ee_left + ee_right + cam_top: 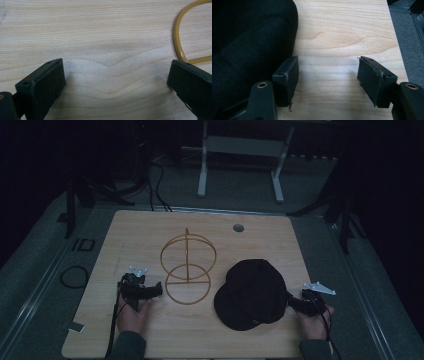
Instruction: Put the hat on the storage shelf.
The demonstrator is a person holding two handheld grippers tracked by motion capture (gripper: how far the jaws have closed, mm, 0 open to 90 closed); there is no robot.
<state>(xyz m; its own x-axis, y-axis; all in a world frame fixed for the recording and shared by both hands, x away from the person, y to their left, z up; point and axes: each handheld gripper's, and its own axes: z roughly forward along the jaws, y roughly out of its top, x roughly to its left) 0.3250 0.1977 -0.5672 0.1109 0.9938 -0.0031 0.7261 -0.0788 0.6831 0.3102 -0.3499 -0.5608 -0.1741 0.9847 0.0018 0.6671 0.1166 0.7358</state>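
A black cap (252, 292) lies on the wooden table (150, 230), right of centre. A yellow wire stand (188, 267) of two rings on a post sits in the middle. My left gripper (156, 290) rests on the table just left of the stand's flat base ring (180, 47), open, with bare wood between its fingers (42, 85). My right gripper (291, 301) sits at the cap's right edge, open. In the right gripper view the cap (249, 50) lies outside the left finger (287, 77), and only wood shows between the jaws.
A round grommet hole (238, 227) sits near the table's far edge. Beyond the table stands a white desk frame (240, 155), with cables (74, 276) on the grey floor at left. The table's right edge (397, 50) runs close to my right gripper.
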